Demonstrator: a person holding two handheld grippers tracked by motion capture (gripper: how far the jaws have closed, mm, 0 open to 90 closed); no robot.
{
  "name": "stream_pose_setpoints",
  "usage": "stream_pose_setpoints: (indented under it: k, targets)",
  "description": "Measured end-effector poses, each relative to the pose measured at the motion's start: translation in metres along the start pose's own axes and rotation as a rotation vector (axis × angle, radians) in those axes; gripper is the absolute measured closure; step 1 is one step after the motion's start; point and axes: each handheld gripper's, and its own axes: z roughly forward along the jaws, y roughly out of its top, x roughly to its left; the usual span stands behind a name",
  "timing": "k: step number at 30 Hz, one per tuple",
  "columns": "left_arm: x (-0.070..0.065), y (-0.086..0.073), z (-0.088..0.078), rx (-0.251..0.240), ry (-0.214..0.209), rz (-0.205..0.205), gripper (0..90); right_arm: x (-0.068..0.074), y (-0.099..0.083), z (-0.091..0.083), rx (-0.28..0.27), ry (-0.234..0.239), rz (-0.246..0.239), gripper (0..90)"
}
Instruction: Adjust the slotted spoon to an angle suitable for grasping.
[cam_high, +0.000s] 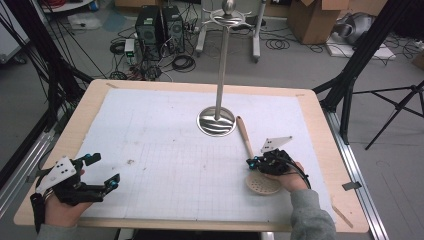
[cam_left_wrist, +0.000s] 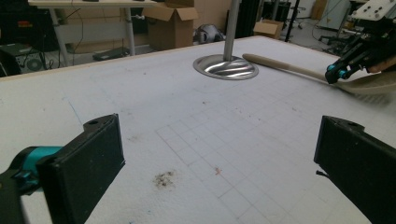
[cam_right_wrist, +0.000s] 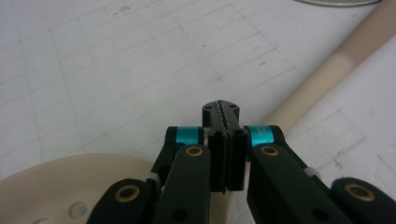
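right gripper view: right tool (cam_right_wrist: 223, 116) jaws fully closed with nothing between them, just over the neck of the skimmer spoon (cam_high: 252, 160). best to open before going for the handle near the neck. spoon is beige, round holed head, lying flat right of the stand base (cam_high: 216, 121) on the surface (cam_high: 150, 150). left tool (cam_high: 102, 171) open, empty.

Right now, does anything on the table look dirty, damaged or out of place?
Yes, slightly: the white mat has a small dark smudge near the left gripper. The skimmer spoon lies flat beside the metal stand, apparently intact.
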Motion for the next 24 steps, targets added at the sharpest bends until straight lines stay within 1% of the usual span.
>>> stream_pose_setpoints:
  k: [2, 5, 10, 15, 16, 18, 22, 23, 24]
  targets:
    - [0.0, 0.0, 0.0, 0.001, 0.001, 0.001, 1.8, -0.001, -0.003, -0.003, -0.005, 0.005, 0.01, 90.0]
    - [0.0, 0.0, 0.0, 0.001, 0.0, 0.001, 1.8, -0.001, -0.007, -0.008, 0.003, 0.008, 0.016, 90.0]
    - [0.001, 0.0, 0.0, -0.003, 0.001, -0.004, 1.8, -0.003, -0.012, -0.015, 0.015, 0.009, 0.005, 90.0]
    - [0.0, 0.0, 0.002, 0.004, -0.003, 0.0, 1.8, -0.004, -0.019, -0.022, 0.02, 0.012, 0.008, 90.0]
    - [-0.001, 0.0, 0.003, 0.006, -0.005, 0.0, 1.8, -0.005, -0.022, -0.026, 0.023, 0.017, 0.016, 90.0]
    - [-0.001, 0.0, 0.003, 0.007, -0.006, 0.003, 1.8, -0.005, -0.024, -0.028, 0.022, 0.015, 0.013, 90.0]
    - [-0.001, 0.0, 0.003, 0.007, -0.005, 0.0, 1.8, -0.006, -0.031, -0.036, 0.028, 0.017, 0.015, 90.0]
    - [-0.001, 0.0, 0.003, 0.007, -0.004, -0.001, 1.8, -0.007, -0.034, -0.04, 0.031, 0.015, 0.012, 90.0]
    - [-0.001, 0.0, 0.003, 0.005, -0.005, -0.001, 1.8, -0.007, -0.034, -0.04, 0.031, 0.015, 0.012, 90.0]
